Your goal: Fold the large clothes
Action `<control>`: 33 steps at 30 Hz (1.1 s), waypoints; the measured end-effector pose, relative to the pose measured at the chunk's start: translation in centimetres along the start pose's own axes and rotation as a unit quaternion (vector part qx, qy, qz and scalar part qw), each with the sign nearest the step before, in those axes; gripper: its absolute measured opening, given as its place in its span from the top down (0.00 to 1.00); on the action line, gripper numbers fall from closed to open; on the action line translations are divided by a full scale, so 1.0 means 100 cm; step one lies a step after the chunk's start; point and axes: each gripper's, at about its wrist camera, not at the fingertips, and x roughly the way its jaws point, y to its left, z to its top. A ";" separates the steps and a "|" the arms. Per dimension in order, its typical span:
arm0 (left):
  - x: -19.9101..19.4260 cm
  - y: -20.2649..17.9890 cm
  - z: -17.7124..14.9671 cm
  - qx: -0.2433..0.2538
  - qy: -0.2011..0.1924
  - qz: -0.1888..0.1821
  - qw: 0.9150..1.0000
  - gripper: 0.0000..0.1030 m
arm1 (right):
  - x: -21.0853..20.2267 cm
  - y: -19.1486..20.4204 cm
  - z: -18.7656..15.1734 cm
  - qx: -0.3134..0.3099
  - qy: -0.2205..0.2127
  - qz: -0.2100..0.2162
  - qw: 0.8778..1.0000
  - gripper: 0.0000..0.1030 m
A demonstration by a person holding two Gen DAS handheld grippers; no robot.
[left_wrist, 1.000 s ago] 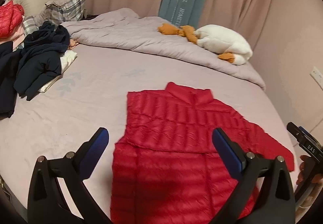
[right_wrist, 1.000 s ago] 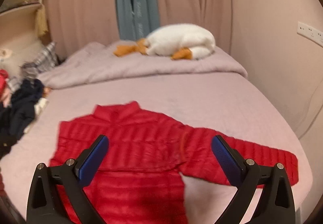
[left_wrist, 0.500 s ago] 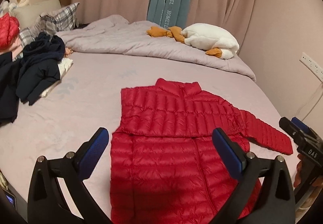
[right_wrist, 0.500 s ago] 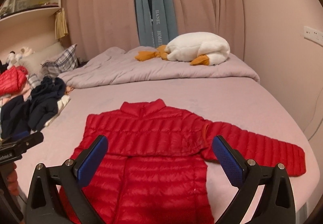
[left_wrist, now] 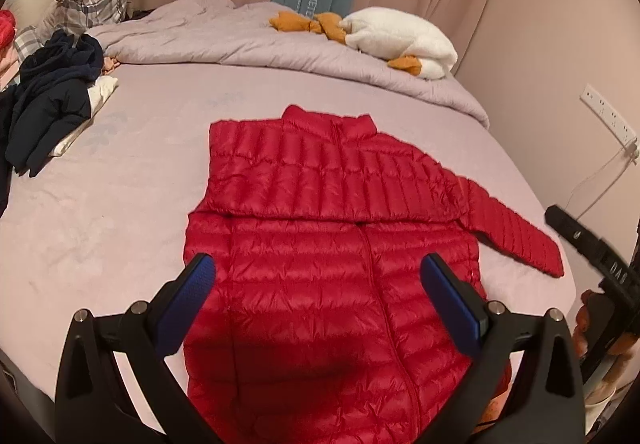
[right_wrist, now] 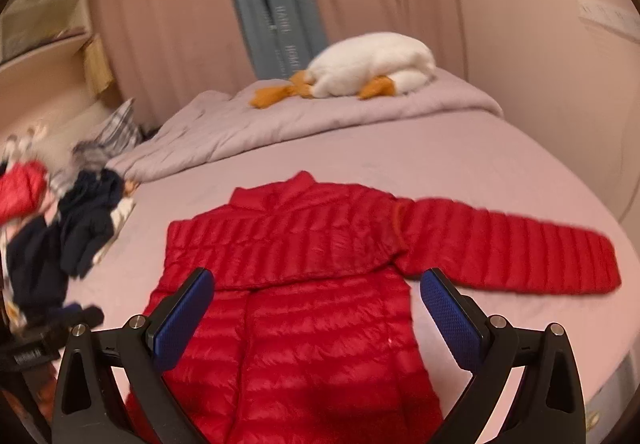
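A: Two claws, both spread wide, nothing in either. Left claw (left_wrist: 316,286) hovers over the lower body of the red puffer jacket (left_wrist: 320,264); right claw (right_wrist: 316,296) hangs above the same hem area, a bit nearer the sleeve side.

B: Why spread like that w/o grabbing?

A: My guess: they're lining up for the next pinch. Fabric's puffy, so a wide gap prob. helps get a proper bite on it.

B: Where's the jacket exactly?

A: Flat on the bed (left_wrist: 120,212), front up, zipper down the middle, collar pointing toward the quilt (left_wrist: 240,40). One sleeve looks already folded across the chest, since there's a straight edge running across the body. The other sleeve (right_wrist: 508,244) lies stretched out to the right, on the sheet.

B: So that sleeve's next?

A: Likely. It's the only part sticking out, and the right claw is closest to it.

B: Anything in the way?

A: Not rly. Dark clothes pile (left_wrist: 52,100) sits well apart at the left edge, plush goose (right_wrist: 368,64) far back on the quilt. Jacket prob. slides easily, slick shell.
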 end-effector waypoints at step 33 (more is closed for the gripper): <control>0.079 -0.064 -0.018 0.042 0.110 -0.040 0.992 0.02 | 0.010 -0.300 -0.090 0.433 -0.014 -0.194 0.880 0.53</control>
